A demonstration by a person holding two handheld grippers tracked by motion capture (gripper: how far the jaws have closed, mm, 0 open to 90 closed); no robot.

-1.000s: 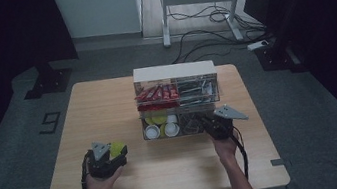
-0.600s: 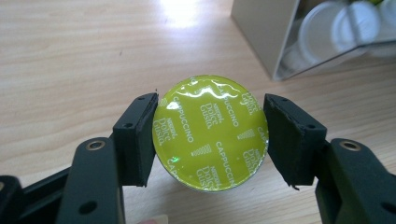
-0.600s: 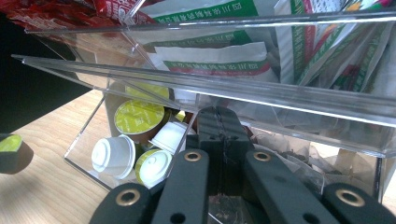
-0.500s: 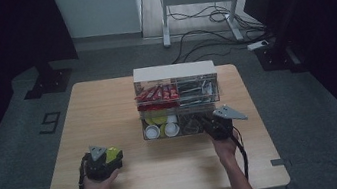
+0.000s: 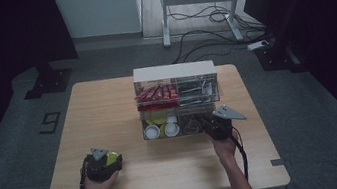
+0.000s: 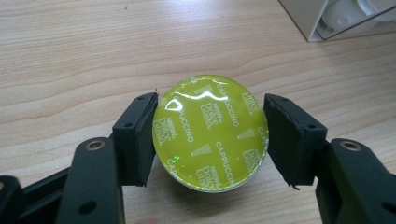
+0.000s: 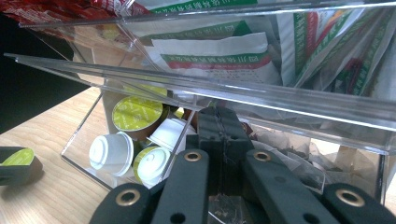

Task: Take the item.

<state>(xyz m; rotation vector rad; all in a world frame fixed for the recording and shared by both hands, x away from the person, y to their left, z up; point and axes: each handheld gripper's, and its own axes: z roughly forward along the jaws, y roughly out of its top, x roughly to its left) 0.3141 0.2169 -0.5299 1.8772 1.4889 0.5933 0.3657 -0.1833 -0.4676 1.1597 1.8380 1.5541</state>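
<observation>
Left gripper (image 6: pixel 210 140) has its two black pads clamped on a lime-green Dolce Gusto cappuccino capsule (image 6: pixel 210 133), one pad at the capsule's nine o'clock, the other at its three o'clock, foil lid facing the camera and shining under the light. From above, that gripper (image 5: pixel 102 164) sits low over the wooden table (image 5: pixel 108 108), near the front-left corner, at about eight o'clock from the clear acrylic organizer (image 5: pixel 178 98), and well apart from it. The capsule (image 5: pixel 111 157) peeks out yellow-green beside the gripper body.

Over to the right gripper (image 5: pixel 216 125): it's tight against the organizer's lower right compartment, at roughly five o'clock of the box. Its own camera shows the jaws pressed together, pads meeting with nothing visible between them (image 7: pixel 219 130), pushed in under the clear shelf. Around them lie tea bags (image 7: pixel 289 163). At ten o'clock from the jaw tips, in the neighbouring compartment, sit white coffee capsules (image 7: pixel 109 151) and one green-lidded capsule (image 7: pixel 135 114). Up top, green-and-white sachets (image 7: pixel 219 58) fill the upper tier, with red packets (image 5: pixel 156 95) alongside.
</observation>
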